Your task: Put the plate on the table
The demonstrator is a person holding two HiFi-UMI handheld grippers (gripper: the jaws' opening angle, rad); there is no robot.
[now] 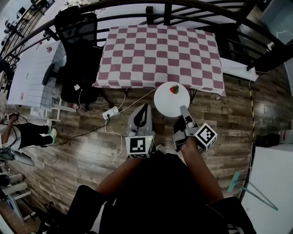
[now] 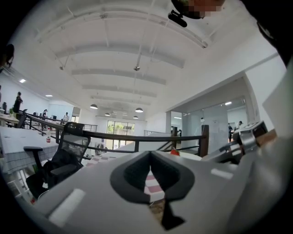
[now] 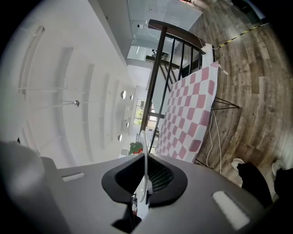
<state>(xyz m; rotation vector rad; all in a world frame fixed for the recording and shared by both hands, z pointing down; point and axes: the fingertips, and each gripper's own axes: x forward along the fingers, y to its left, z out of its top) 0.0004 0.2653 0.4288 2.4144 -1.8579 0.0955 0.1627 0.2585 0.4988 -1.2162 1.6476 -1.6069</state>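
Note:
A white plate (image 1: 170,101) with a strawberry (image 1: 174,89) on it hangs in the air just in front of the near edge of the table with the pink-and-white check cloth (image 1: 160,50). My right gripper (image 1: 184,111) is shut on the plate's near rim. In the right gripper view the plate (image 3: 144,160) stands edge-on between the jaws, with the strawberry (image 3: 134,147) beyond. My left gripper (image 1: 145,107) is to the plate's left, shut and holding nothing, and points at the table. The left gripper view shows the check cloth (image 2: 153,185) ahead and the strawberry (image 2: 174,152) to the right.
A black office chair (image 1: 80,50) stands at the table's left side. A power strip with cables (image 1: 111,113) lies on the wood floor below the table's front edge. A dark railing (image 1: 137,9) runs behind the table. Someone's legs (image 1: 27,132) show at far left.

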